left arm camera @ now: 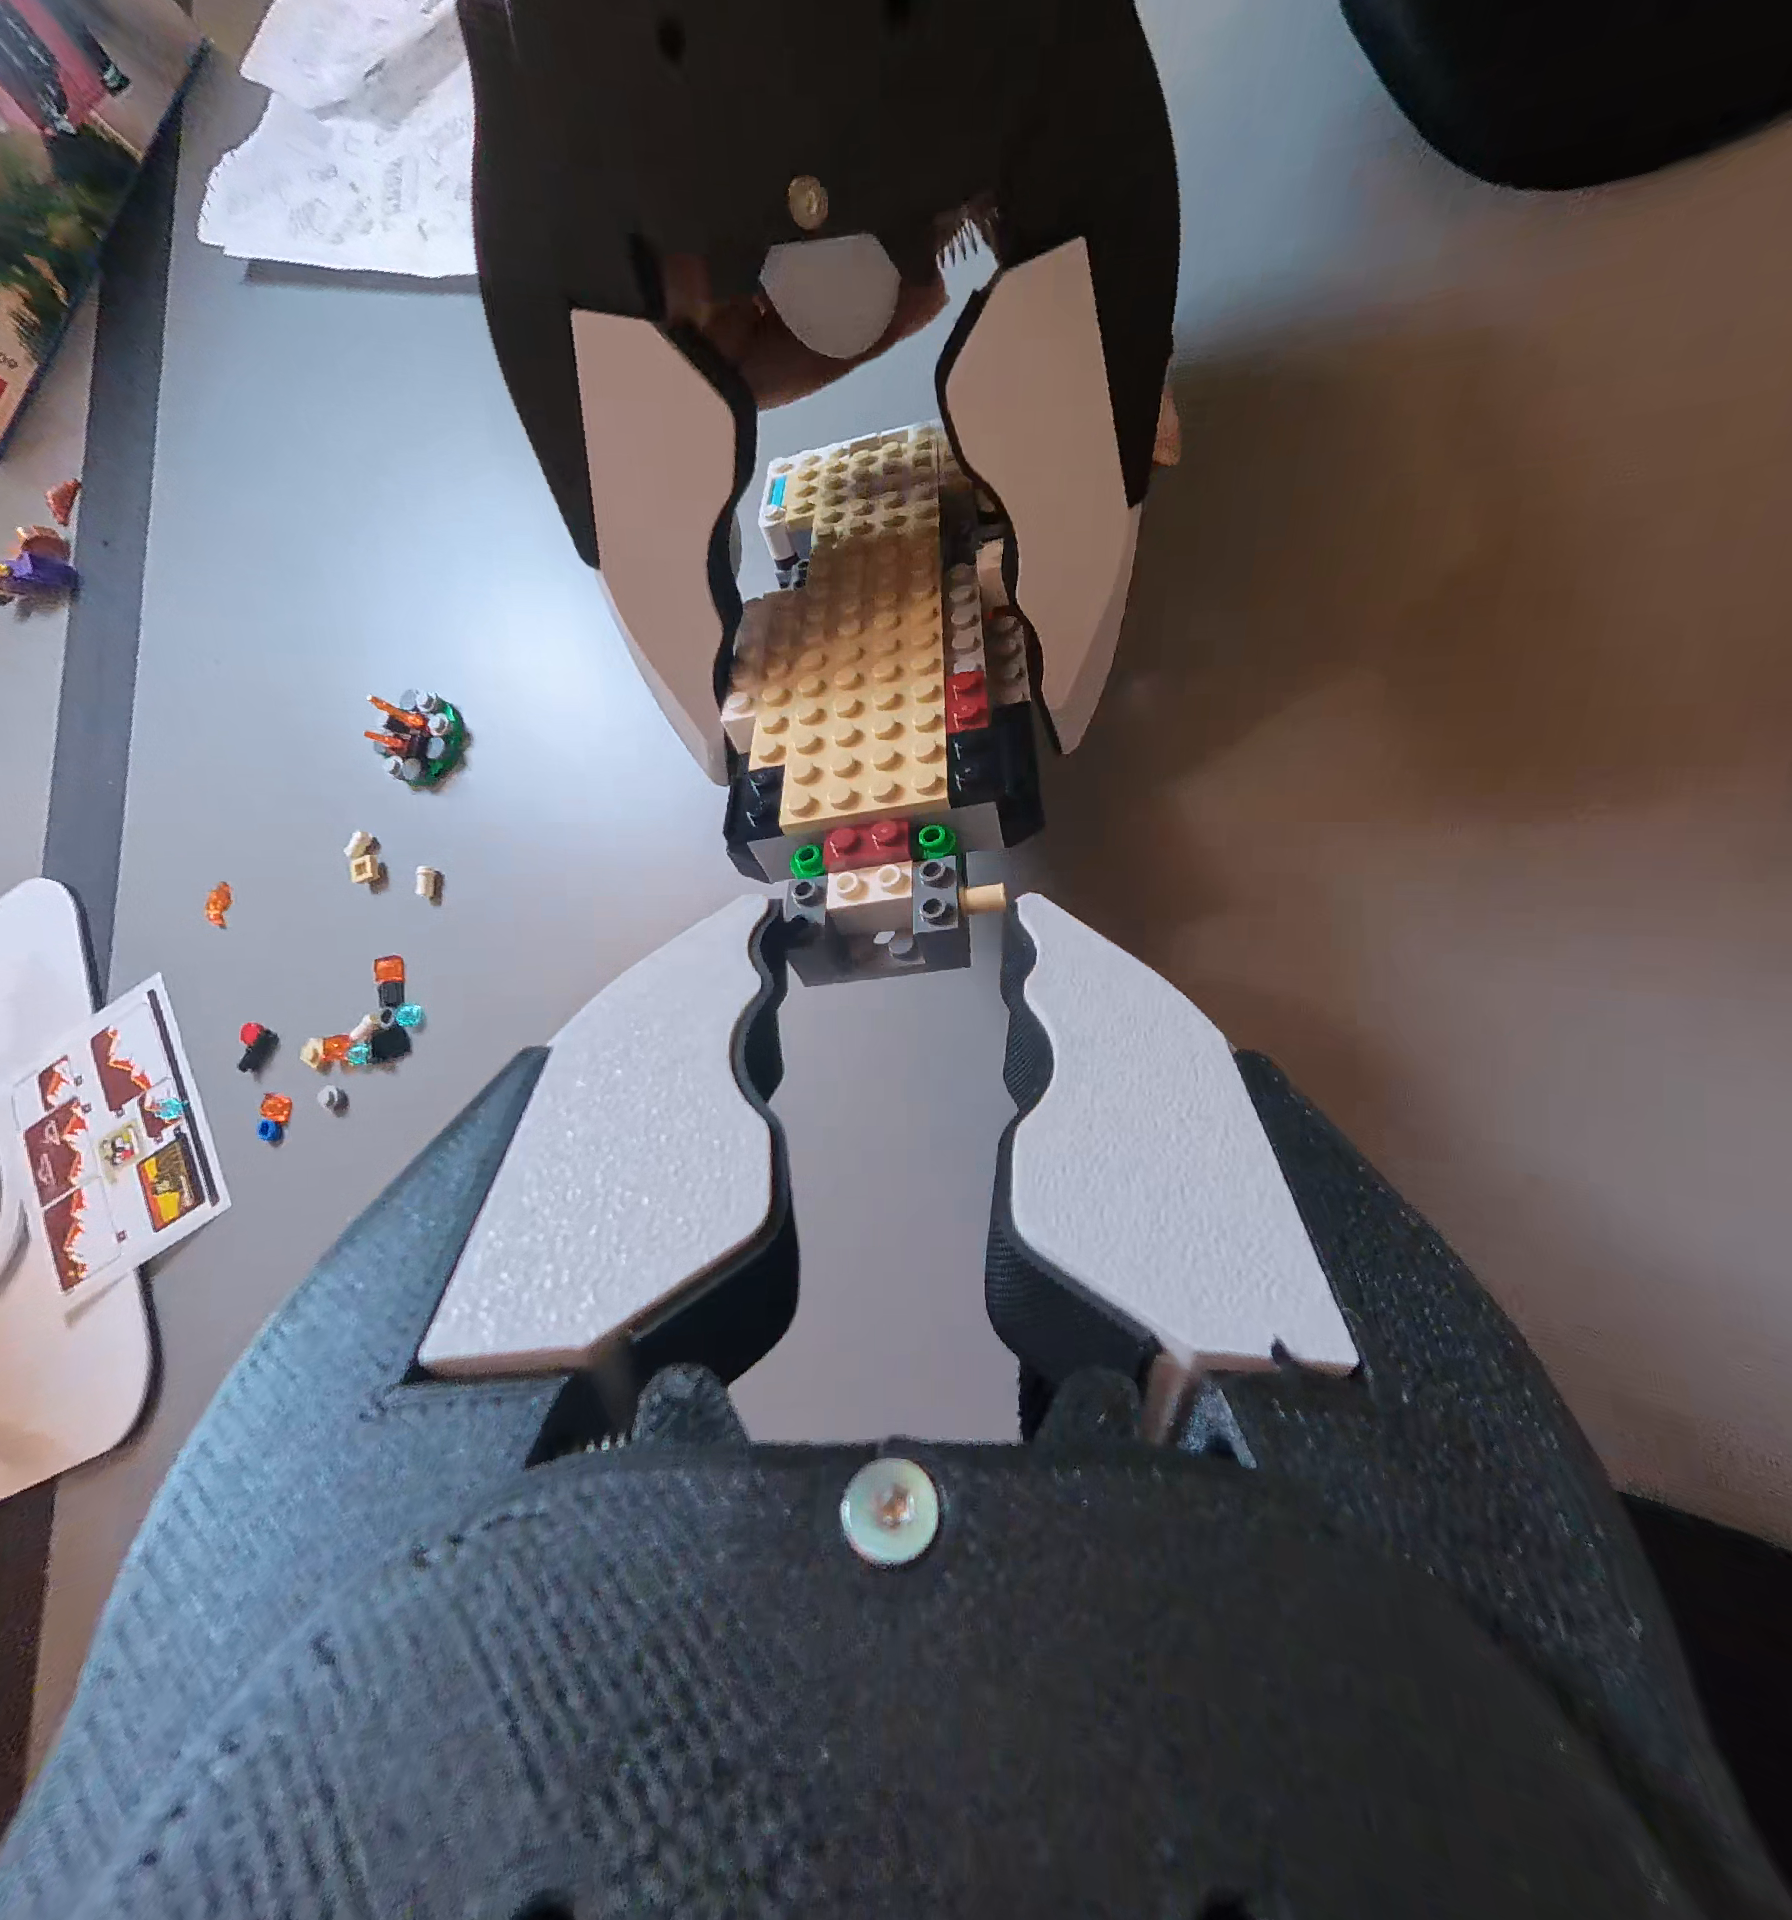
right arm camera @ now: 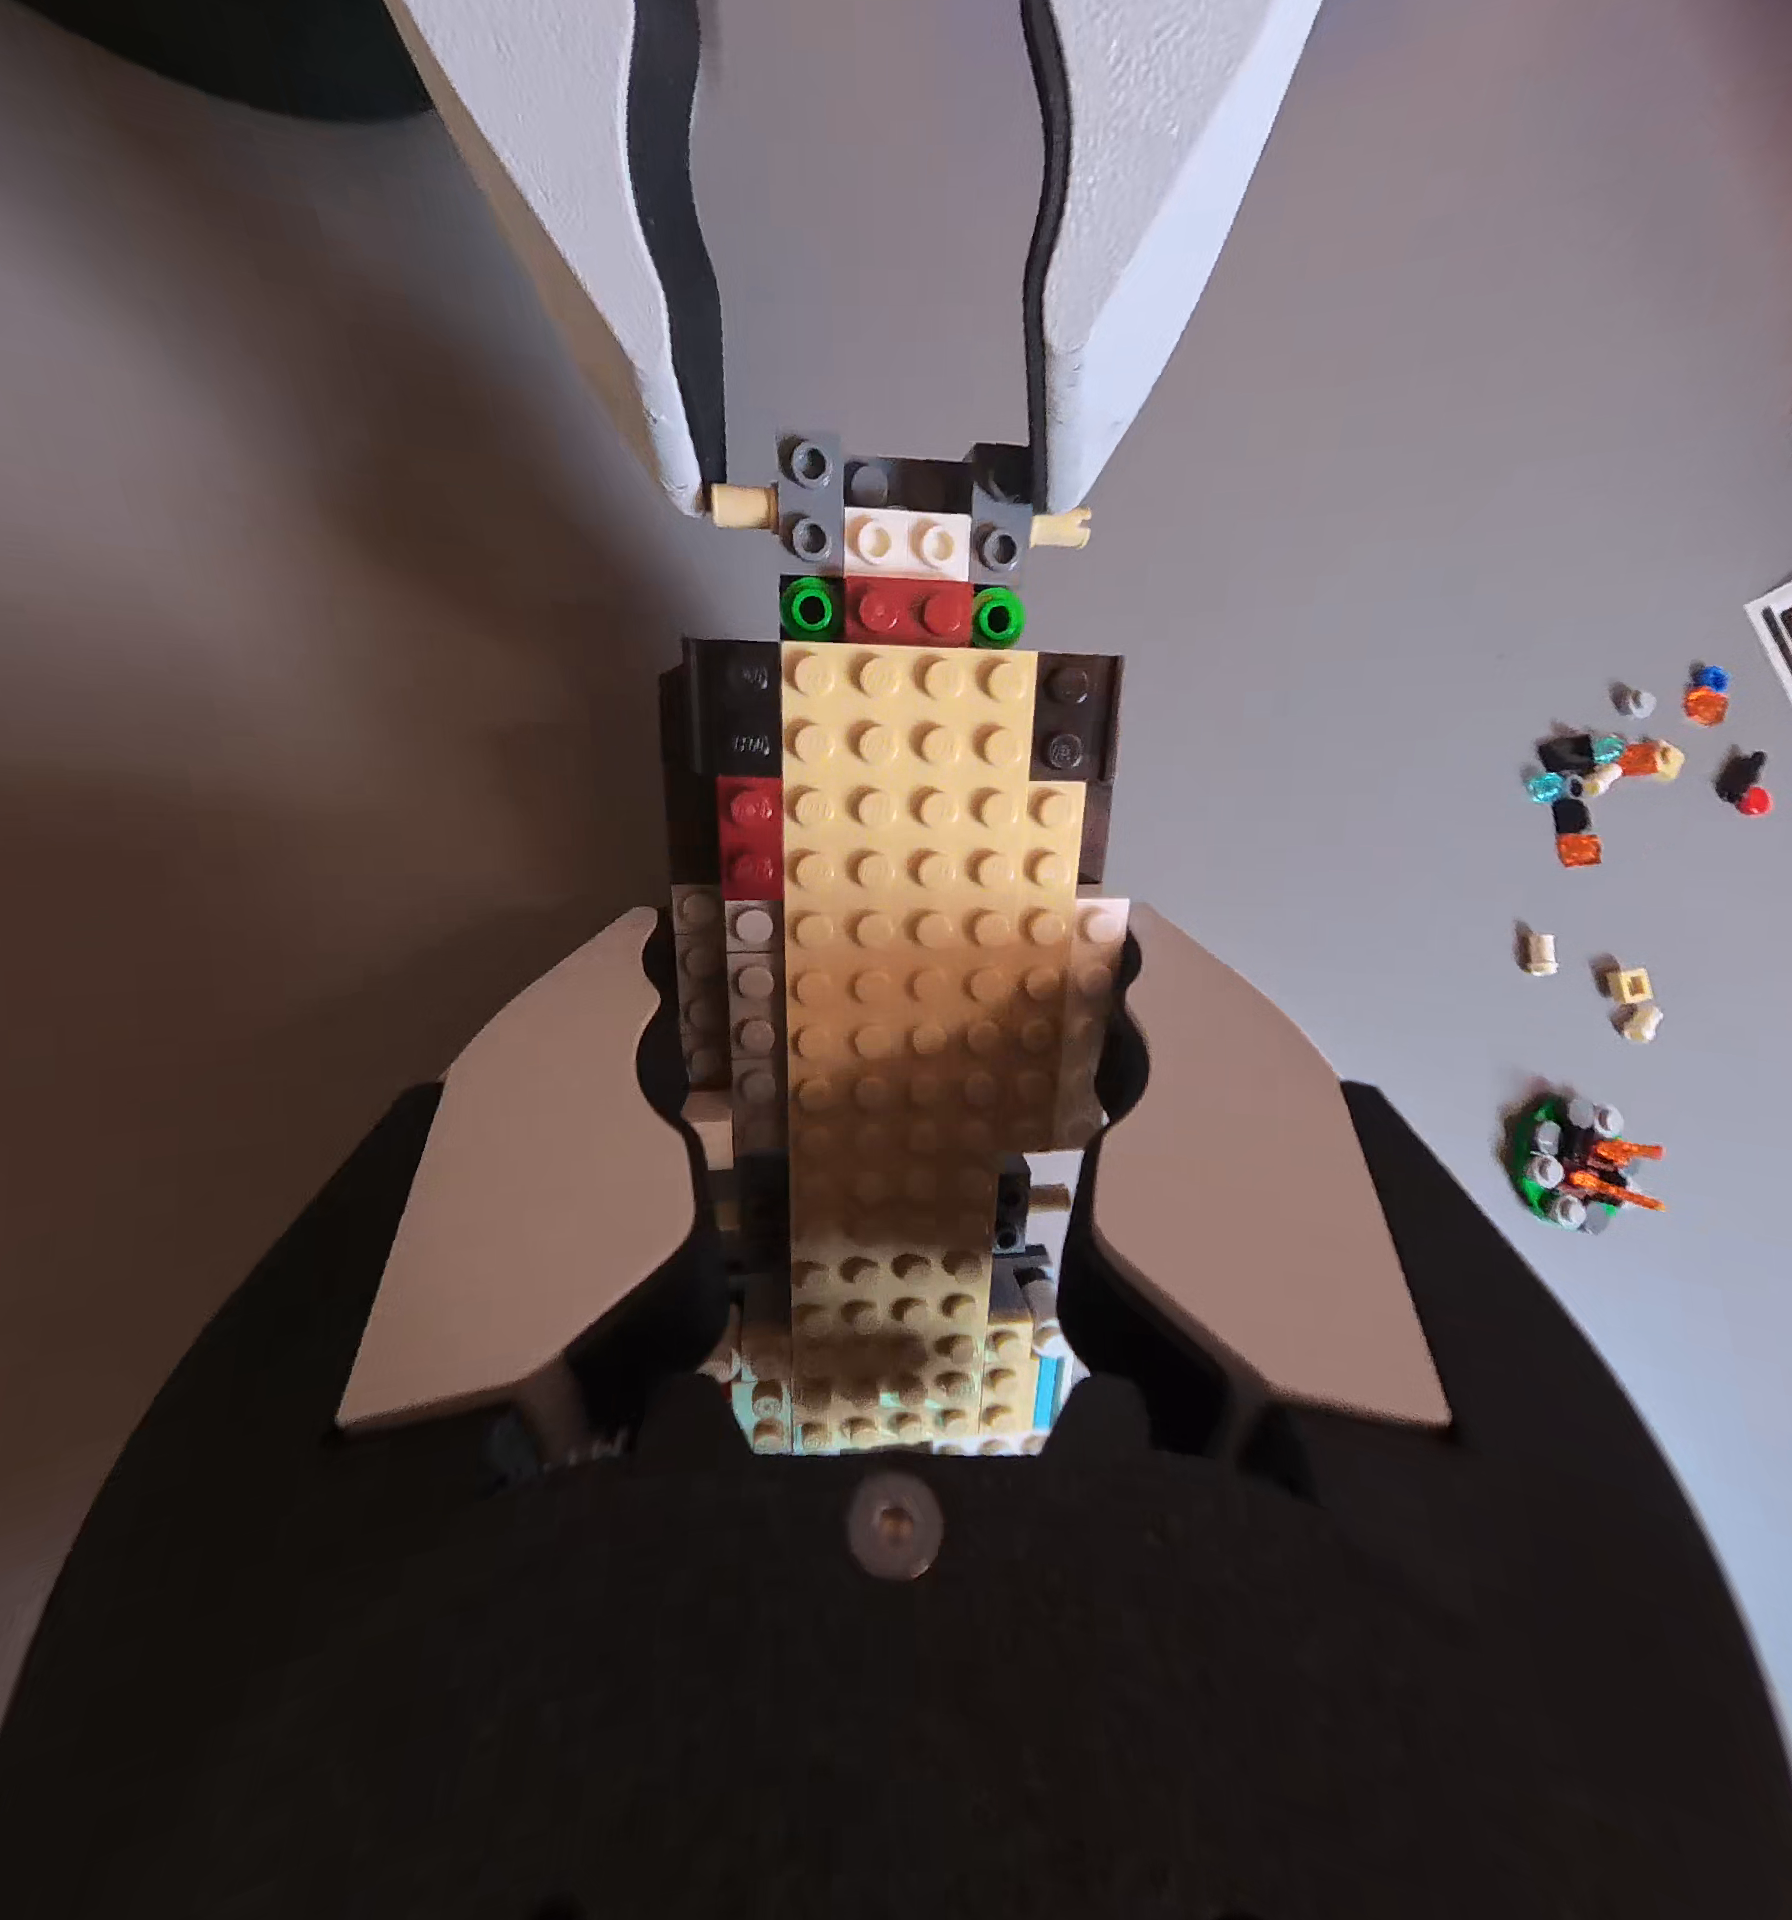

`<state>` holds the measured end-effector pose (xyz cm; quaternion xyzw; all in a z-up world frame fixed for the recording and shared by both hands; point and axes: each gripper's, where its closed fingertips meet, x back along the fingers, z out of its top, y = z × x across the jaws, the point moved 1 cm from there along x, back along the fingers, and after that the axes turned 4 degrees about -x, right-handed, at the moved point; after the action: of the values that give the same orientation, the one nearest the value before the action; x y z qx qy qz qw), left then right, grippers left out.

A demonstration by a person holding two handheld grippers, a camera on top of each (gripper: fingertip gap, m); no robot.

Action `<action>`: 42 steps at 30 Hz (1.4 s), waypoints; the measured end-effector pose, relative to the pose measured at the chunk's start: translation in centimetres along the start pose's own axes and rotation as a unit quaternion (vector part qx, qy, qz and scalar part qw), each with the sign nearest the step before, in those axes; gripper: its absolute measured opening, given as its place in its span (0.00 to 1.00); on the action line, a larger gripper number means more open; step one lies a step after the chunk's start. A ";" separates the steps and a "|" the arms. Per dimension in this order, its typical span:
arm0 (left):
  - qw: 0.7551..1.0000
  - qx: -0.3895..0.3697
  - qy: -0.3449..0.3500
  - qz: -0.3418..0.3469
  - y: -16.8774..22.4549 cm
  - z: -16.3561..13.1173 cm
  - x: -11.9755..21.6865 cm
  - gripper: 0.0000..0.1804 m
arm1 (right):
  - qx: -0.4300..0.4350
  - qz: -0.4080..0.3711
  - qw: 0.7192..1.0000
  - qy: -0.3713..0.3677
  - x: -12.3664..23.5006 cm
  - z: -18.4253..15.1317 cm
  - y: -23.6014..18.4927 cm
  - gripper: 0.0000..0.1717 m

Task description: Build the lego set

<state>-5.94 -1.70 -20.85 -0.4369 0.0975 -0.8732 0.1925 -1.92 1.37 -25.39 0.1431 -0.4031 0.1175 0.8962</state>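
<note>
Gripping brick model (right arm camera: 913,935), right hand-held gripper (right arm camera: 897,987)

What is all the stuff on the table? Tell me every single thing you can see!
Brick model: one, mostly tan studded top with black, dark red, green and grey bricks, centre of the table, between both grippers.
Round green piece with orange spikes: one, left of the model in the left wrist view.
Loose small bricks: a scattered handful, orange, black, tan, clear blue, red, near the sticker sheet.
Sticker sheet: one, white with brown and orange pictures.
Toy box: one, far corner.
Printed paper: white, beside the box.
Purple figure piece: one.
Table: grey.
Right gripper: fingers pressed on the model's wide sides.
Left gripper: fingers flanking the model's grey end, gaps showing.
</note>
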 end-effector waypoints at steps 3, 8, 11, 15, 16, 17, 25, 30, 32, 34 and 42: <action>1.000 -0.006 0.020 0.005 0.1 0.6 0.2 0.21 | -0.010 0.024 1.000 0.017 0.3 0.0 -0.3 0.45; 0.995 -0.058 0.069 0.031 0.5 1.5 1.1 0.27 | -0.054 0.130 0.987 0.075 1.8 0.4 -1.6 0.45; 0.986 -0.139 0.068 0.068 0.7 2.2 1.3 0.26 | -0.070 0.206 0.971 0.103 2.8 1.1 -2.6 0.45; 0.970 -0.211 0.073 0.095 0.8 3.6 1.7 0.20 | -0.076 0.267 0.954 0.112 2.9 1.9 -3.5 0.45; 0.967 -0.223 0.074 0.097 0.8 3.8 1.8 0.17 | -0.077 0.276 0.951 0.114 2.9 2.1 -3.7 0.45; 0.964 -0.234 0.077 0.096 0.9 4.0 1.9 0.15 | -0.078 0.286 0.948 0.117 3.0 2.2 -3.9 0.45; 0.958 -0.265 0.073 0.084 1.6 4.0 1.9 0.09 | -0.079 0.316 0.938 0.122 3.1 2.5 -4.4 0.45; 0.956 -0.274 0.067 0.080 1.8 4.1 1.9 0.09 | -0.077 0.323 0.935 0.123 3.2 2.5 -4.6 0.45; 0.955 -0.277 0.066 0.078 1.9 4.1 1.9 0.09 | -0.075 0.324 0.935 0.121 3.2 2.4 -4.6 0.45; 0.956 -0.275 0.065 0.075 1.9 4.2 1.9 0.09 | -0.075 0.325 0.935 0.121 3.3 2.5 -4.7 0.45; 0.957 -0.265 0.078 0.086 1.7 4.2 1.8 0.09 | -0.085 0.323 0.934 0.125 3.4 2.4 -4.5 0.45</action>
<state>-3.13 -3.98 -17.59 -0.3929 0.3772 -0.8275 0.1363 0.07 -3.32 -22.04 -0.0870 -0.3206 0.3827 0.8621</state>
